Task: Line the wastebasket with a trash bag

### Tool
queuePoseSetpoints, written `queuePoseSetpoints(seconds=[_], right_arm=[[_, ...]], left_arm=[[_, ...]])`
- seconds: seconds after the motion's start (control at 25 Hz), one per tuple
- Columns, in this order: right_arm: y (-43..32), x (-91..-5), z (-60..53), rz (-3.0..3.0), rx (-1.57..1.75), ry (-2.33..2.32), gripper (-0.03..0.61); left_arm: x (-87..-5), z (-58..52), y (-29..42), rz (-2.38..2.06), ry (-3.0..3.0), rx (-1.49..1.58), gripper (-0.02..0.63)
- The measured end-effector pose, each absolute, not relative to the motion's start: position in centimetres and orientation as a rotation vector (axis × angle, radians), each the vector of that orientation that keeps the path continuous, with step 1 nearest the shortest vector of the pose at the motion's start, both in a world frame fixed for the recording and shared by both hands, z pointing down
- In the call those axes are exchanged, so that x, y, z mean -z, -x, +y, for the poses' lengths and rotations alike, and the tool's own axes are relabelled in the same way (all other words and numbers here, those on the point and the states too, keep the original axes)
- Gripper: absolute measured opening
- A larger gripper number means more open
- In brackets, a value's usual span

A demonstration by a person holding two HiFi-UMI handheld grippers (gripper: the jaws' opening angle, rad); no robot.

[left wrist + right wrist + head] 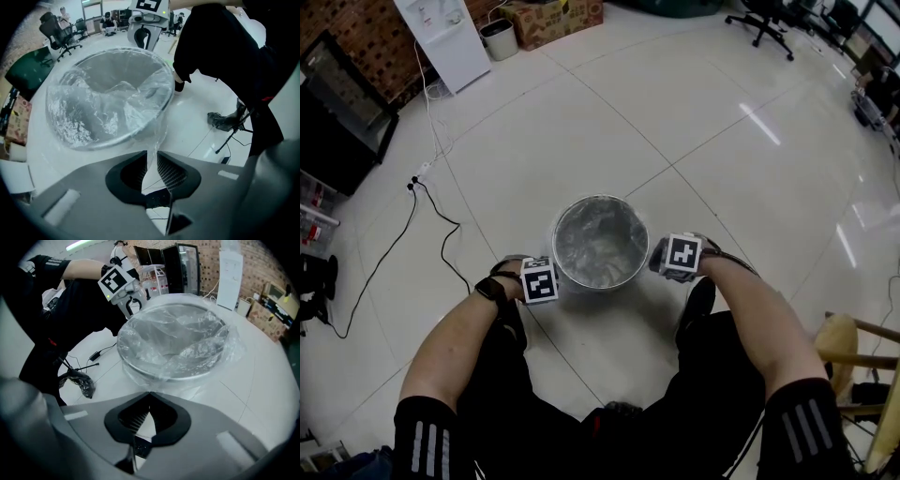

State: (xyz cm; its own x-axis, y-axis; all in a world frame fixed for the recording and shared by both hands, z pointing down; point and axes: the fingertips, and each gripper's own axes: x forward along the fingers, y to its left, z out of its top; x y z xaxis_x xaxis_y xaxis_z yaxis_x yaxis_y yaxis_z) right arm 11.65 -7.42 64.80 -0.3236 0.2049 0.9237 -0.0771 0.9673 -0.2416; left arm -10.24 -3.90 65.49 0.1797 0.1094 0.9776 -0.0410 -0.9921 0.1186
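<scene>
So the basket [602, 284] sits on the floor [722, 150] right in front of the person's knees. The bag [600, 242] is already in it, with clear film sagging inside and folded out over the rim all round. Looks to me like the cuffing step, nearly done: tugging the overhang down the outside.

Left tongs [150, 155] are at the basket's left side, spread just a crack. A strip of bag hangs between the pads but isn't squeezed. Right tongs [150, 393], on the opposite side, are pressed together. As far as I can tell they're pinching the edge of the bag's skirt.

Next move imo: let go on the right too, then lift both clear without dragging the film back up. After that, check the cuff sits even. Thin film could cling to the pads, so go slow.
</scene>
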Motion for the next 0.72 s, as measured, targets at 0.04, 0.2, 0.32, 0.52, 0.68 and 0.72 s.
queuePoseSetpoints(seconds=[0.04,0.2,0.32,0.52,0.68,0.72], right_arm=[[-11.4,-64.8,-7.5,-1.891,-0.294,0.083,0.008],[-10.8,-64.2,-6.9,-1.904,-0.36,0.144,0.045],[-11.8,-62.9,-6.5,-1.92,-0.458,0.204,0.112],[-13.2,-58.9,-8.4,-2.048,-0.633,0.149,0.118],[-13.0,-56.9,-11.8,-2.146,-0.658,-0.013,0.118],[-12.9,-56.7,-12.7,-2.163,-0.655,-0.066,0.118]], left_arm=[[-65.6,-4.2,10.2,0.045,-2.322,-1.926,0.069],[-65.7,-4.6,10.7,0.028,-2.309,-1.908,0.101],[-65.3,-4.3,11.5,0.046,-2.286,-1.908,0.111],[-63.3,-2.3,13.5,0.115,-2.157,-1.809,0.129],[-59.6,-3.4,12.1,0.107,-2.258,-1.611,0.145],[-58.8,-3.9,11.9,0.093,-2.277,-1.579,0.15]])
